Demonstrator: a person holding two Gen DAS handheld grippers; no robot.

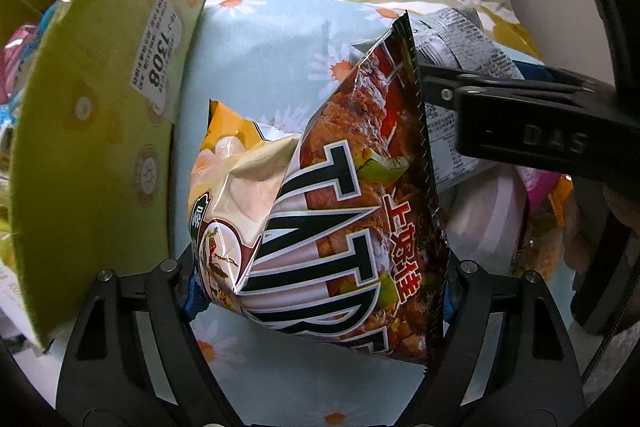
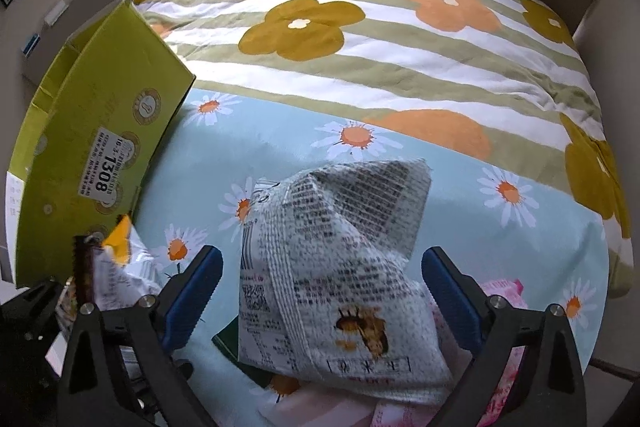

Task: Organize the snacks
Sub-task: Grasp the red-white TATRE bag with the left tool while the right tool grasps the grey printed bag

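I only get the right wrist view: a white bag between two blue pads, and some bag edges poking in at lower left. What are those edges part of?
Observer: One is a brown bag with big block letters, gripped by the left gripper.
Operator: Only that bag?
Observer: No, a cream bag is pinched beside it between the same pads.
Operator: Is anything put away yet?
Observer: Pink and blue packets show behind the wall of the green box, seemingly inside.
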